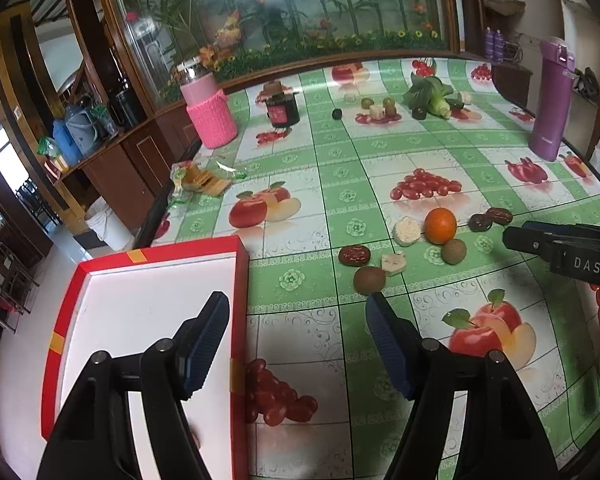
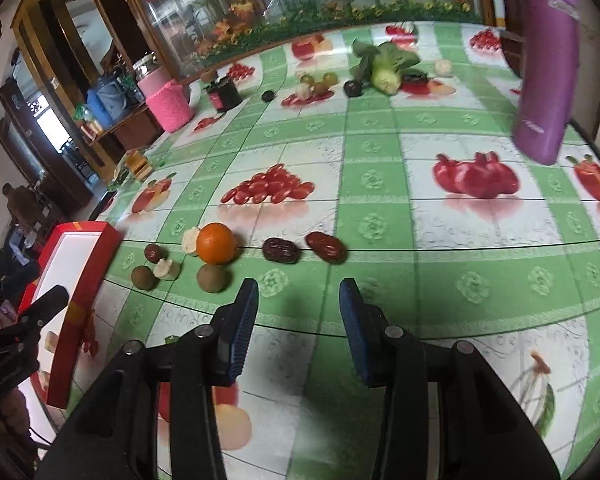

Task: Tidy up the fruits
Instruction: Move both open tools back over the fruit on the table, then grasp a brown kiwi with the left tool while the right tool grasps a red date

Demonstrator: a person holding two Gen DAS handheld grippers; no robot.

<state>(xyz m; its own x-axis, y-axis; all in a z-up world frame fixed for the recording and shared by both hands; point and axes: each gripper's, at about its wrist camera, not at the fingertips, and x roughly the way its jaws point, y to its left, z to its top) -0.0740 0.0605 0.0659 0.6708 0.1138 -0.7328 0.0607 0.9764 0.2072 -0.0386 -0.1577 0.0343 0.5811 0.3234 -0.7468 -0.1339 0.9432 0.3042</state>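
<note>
A glass-fronted wooden cabinet [image 1: 260, 20] lines the wall; daylight, possibly a doorway [image 1: 4, 164], left.

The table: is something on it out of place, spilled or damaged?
Mostly no. Fruit lies loose beside the red box, none in it: an orange, round brown fruits, dark dates and pale pieces. One oddity: an opened packet of biscuits lies at the table's left edge, with wrapper scraps beside it.

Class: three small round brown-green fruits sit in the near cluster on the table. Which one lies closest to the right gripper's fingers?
The round brown-green fruit directly below the orange, just beyond the right gripper. The other two brown-green fruits lie further left, towards the red-rimmed tray.
</note>
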